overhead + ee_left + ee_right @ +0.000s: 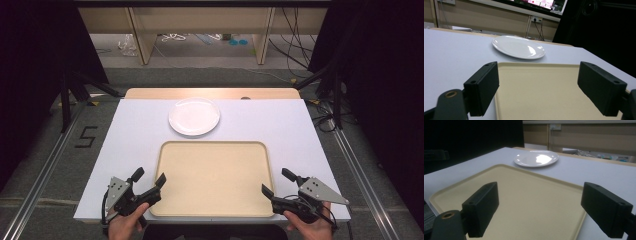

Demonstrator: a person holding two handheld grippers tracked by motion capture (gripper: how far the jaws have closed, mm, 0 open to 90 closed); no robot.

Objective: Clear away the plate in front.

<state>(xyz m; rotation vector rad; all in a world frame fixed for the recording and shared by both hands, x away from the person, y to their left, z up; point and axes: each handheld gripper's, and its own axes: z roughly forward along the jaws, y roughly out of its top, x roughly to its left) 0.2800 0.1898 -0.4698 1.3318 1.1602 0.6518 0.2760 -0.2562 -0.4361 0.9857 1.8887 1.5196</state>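
A beige tray (215, 150) lies empty at the near middle of the white table (130, 135), and a white plate (194, 116) sits just beyond it. My left gripper (149, 178) hovers open at the tray's near left corner, nothing between its jaws. At the near right corner my right gripper (278, 182) is open too and holds nothing. In the left gripper view the tray (536, 87) and plate (518, 46) lie ahead of the gripper (539, 87). In the right gripper view, the gripper (541, 210) points over the tray (524, 192) toward the plate (536, 158).
Beyond the table's far edge stand wooden desk legs (140, 35) with cables on the floor. Dark curtains hang on both sides, and metal rails (45, 165) run along the floor left and right of the table.
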